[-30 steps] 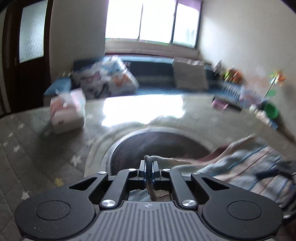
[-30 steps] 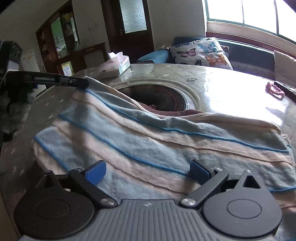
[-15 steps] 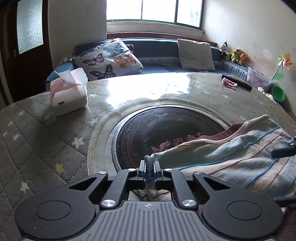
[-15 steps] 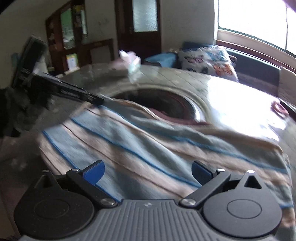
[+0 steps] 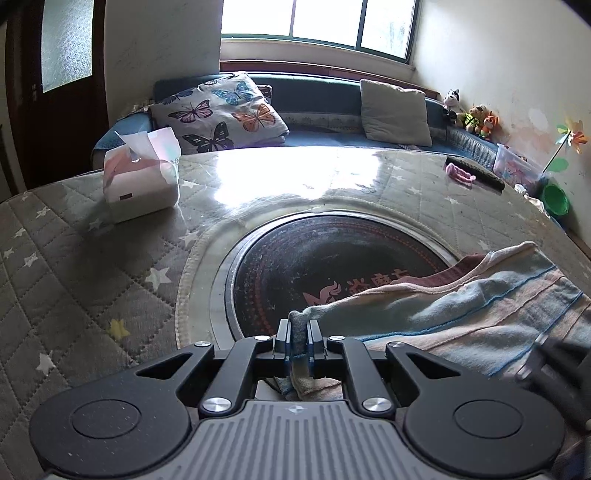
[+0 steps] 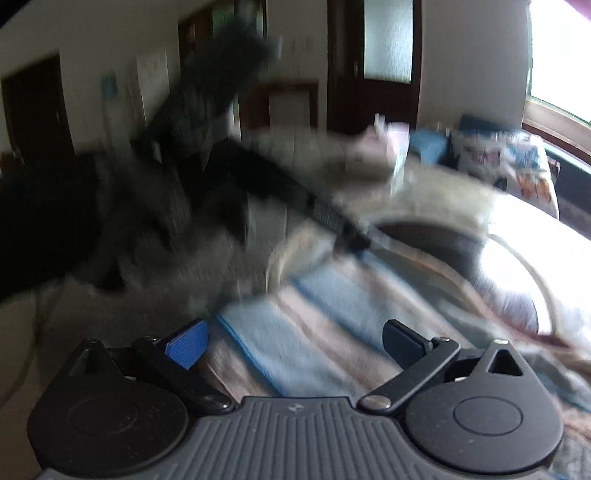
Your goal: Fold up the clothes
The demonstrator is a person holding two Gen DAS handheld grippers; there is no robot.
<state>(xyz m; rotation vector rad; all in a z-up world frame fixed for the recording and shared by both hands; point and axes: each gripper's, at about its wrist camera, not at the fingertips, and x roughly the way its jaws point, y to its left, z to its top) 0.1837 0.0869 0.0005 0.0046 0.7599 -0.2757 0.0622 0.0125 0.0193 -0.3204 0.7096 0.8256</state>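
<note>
In the left wrist view, the left gripper [image 5: 298, 338] had its jaws pinched tight on a bunched corner of the blue-and-pink striped terry towel [image 5: 480, 314], which spread away to the right over the near right part of the grey quilted star-patterned tabletop [image 5: 74, 266]. A dark round inset plate with red lettering [image 5: 325, 266] sat in the tabletop's middle, partly under the towel's far edge. A white tissue box [image 5: 142, 177] stood at the far left, and a small pink cloth [image 5: 460, 171] lay at the far right. Beyond the tabletop ran a dark blue bench sofa [image 5: 325, 107] with a butterfly-print cushion [image 5: 221, 110] and a plain grey cushion [image 5: 395, 107], under a bright window [image 5: 317, 18].

The right wrist view was heavily blurred. The right gripper [image 6: 295, 343] stood wide open, holding nothing, just above the striped towel. The left gripper showed as a dark bar reaching to the towel's far edge. A dark wooden door [image 6: 373, 62] stood behind.
</note>
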